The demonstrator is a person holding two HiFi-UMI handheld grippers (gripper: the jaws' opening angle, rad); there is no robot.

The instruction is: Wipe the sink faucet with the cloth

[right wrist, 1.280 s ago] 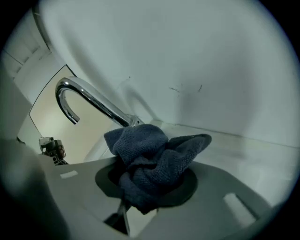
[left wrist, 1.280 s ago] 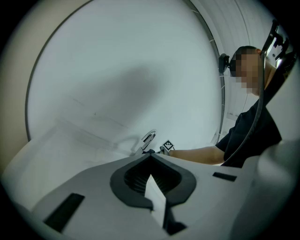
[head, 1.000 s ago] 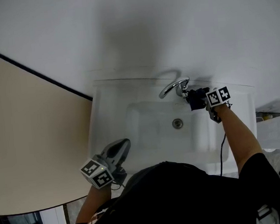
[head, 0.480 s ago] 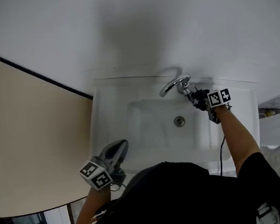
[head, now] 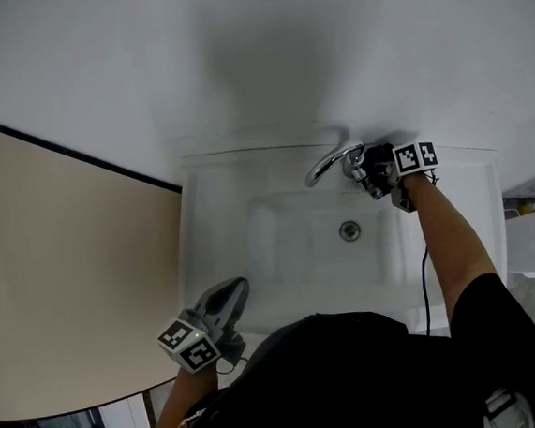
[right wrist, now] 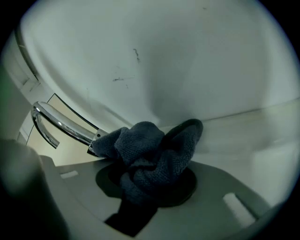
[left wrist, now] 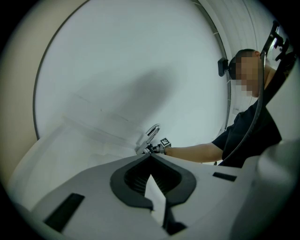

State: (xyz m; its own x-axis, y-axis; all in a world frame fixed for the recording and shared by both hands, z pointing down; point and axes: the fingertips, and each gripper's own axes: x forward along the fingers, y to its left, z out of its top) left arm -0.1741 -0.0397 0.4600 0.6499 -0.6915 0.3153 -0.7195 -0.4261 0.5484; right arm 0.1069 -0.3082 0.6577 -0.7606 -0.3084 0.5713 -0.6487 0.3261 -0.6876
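Right gripper (right wrist: pixel 146 139): jaws clamped on a dark blue-grey cloth (right wrist: pixel 154 164), having just closed a little further on it. Cloth bunched in thick folds, filling the gap and spilling over the near jaw bodies. Its left fold touches the chrome faucet (right wrist: pixel 61 124), where the straight tube meets its collar. Spout arcs up and away to the left. White wall (right wrist: pixel 164 56) behind, with faint scuff marks. Pale sink rim (right wrist: pixel 262 124) runs off right, blurred.
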